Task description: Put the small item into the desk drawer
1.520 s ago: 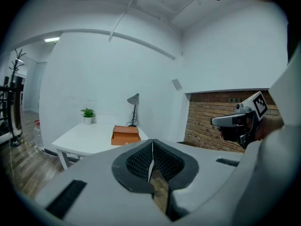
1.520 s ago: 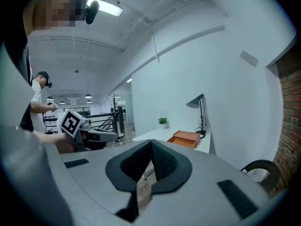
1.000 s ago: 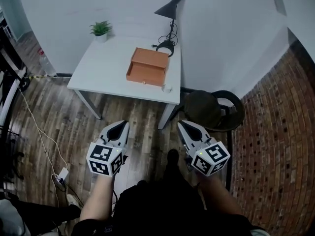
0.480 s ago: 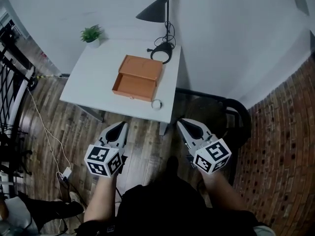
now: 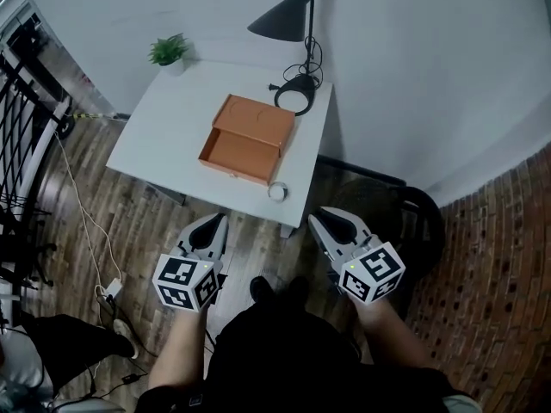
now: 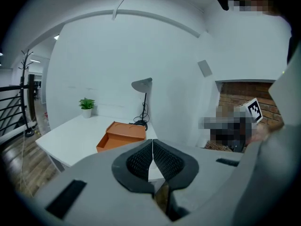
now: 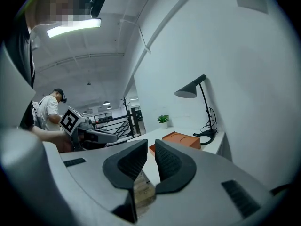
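Small item [image 5: 276,191]: white, round, at eleven o'clock from the right gripper [image 5: 320,218], the nearer one; well apart.
Right gripper: jaws opening, nothing between them.
Left gripper [image 5: 215,222]: jaws together, empty; item at one o'clock.
Item's place: front edge of the white desk [image 5: 164,127].
Desk drawer [image 5: 245,142]: matte orange box, just behind the item.

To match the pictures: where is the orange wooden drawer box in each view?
Head view: orange wooden drawer box, upper middle, on the white desk.
Left gripper view: left of centre, above the jaws.
Right gripper view: right of centre.
Shared landmark: black desk lamp.
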`<state>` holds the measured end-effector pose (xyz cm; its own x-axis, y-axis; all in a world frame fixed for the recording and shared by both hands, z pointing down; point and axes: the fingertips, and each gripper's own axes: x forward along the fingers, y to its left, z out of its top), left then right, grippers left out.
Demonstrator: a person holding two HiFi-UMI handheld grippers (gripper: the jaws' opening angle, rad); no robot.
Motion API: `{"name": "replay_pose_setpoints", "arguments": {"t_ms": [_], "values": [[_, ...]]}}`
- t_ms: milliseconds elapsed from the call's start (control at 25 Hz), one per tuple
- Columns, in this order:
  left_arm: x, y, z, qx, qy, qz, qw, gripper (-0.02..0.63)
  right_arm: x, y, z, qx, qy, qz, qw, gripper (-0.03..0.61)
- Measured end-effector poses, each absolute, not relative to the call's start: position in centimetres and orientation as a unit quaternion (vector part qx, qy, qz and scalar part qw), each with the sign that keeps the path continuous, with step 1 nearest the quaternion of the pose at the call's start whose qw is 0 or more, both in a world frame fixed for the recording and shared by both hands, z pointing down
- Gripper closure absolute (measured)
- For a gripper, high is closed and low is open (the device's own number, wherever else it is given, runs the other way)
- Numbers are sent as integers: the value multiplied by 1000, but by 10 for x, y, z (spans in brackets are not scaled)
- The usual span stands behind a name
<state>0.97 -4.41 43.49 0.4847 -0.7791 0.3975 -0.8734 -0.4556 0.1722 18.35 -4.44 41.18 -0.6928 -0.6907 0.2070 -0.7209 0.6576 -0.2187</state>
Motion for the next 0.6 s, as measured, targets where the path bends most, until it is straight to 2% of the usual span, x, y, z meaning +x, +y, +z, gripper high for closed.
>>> {"name": "replay_pose_setpoints", "arguments": {"t_ms": [400,600], "values": [[-34,-60,441,850,-483,101,186,601,107,-70,411,361,-916,142,99,490],[-41,-66,449,853,-476,102,188,601,93,-75,419,349,-918,141,122,458]]}}
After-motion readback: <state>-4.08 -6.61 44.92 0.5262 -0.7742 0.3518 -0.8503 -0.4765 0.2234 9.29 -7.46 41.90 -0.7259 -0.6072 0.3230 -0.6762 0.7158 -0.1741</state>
